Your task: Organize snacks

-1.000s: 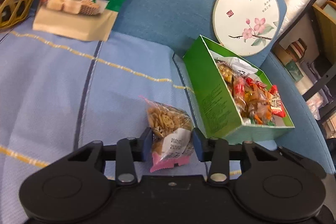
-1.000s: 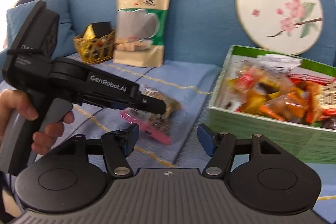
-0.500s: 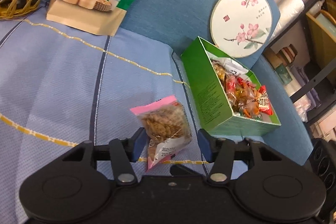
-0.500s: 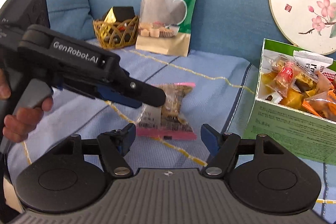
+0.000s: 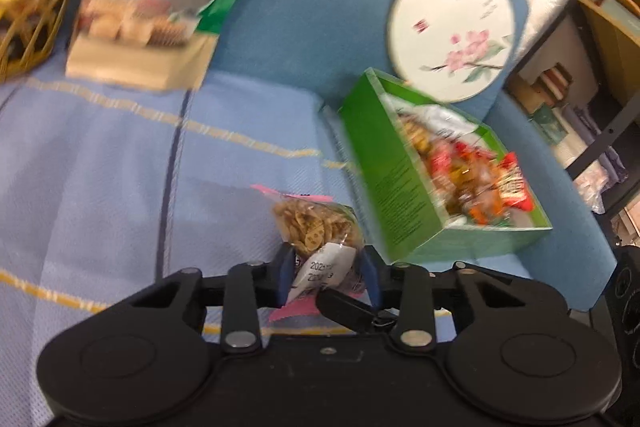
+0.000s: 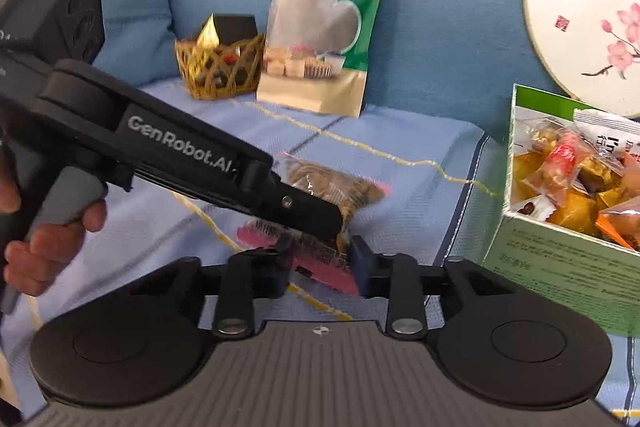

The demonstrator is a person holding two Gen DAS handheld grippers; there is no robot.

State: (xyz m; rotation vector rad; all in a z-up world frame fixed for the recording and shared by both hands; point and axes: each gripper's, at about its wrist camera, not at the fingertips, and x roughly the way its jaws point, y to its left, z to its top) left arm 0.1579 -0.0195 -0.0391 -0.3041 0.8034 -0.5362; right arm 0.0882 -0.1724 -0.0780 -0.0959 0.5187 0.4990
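A clear snack packet with pink ends [image 5: 318, 227] holds small brown crackers. My left gripper [image 5: 326, 277] is shut on it and holds it above the blue striped cloth. In the right wrist view the same packet [image 6: 332, 187] sits between my right gripper's [image 6: 320, 261] fingers, which have closed onto its pink lower end. The left gripper's finger [image 6: 304, 209] crosses in front of the packet there. A green box [image 5: 384, 167] full of wrapped snacks stands to the right; it also shows in the right wrist view [image 6: 560, 259].
A large beige and green snack bag [image 6: 324, 15] leans on the blue sofa back. A wicker basket [image 6: 220, 71] with a gold and black box stands left of it. A round floral fan [image 5: 452, 31] leans behind the green box. Shelves [image 5: 600, 67] stand at far right.
The right gripper's fingers have closed from wide open onto the packet's pink end. The left gripper keeps hold of the packet, which has turned and shifted a little.
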